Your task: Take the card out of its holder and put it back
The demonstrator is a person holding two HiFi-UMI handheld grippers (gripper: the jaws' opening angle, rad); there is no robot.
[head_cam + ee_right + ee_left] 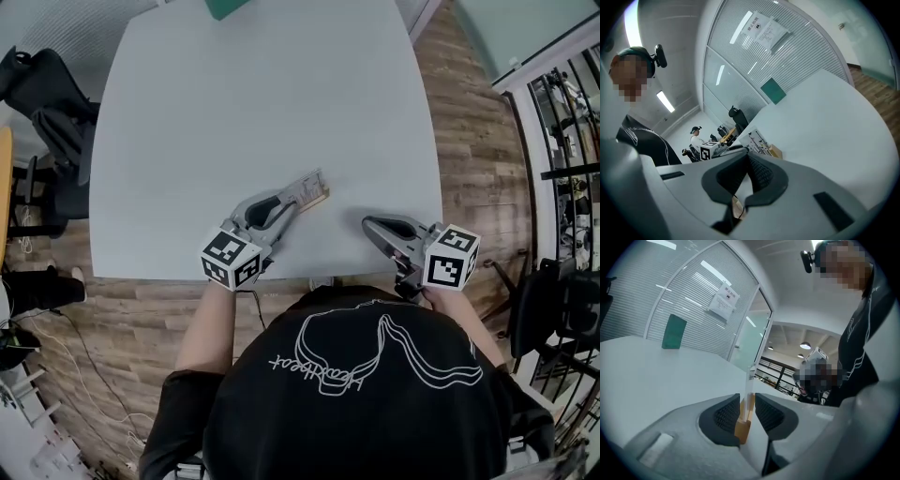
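In the slot of the wooden holder (pixel 322 198): the card (pixel 302 186), seated on edge. Stands upright, thin as a line in the left gripper view. Runs lengthwise along the holder, slanting from near-left to far-right in the head view.

Straddling the holder's near end: the left gripper (pixel 292 202), jaws apart, card and wood between them with a sliver of gap on either side, no squeeze. Well to the right of the holder, on the same white table (pixel 234 112): the right gripper (pixel 368 225), jaws together on nothing.

Far beyond the holder, at the table's back edge: a green object (pixel 227 7), cut off by the frame. Too small to read: the dark marks on the card's face in the right gripper view. Hidden there behind that gripper's own body: the card's left end.
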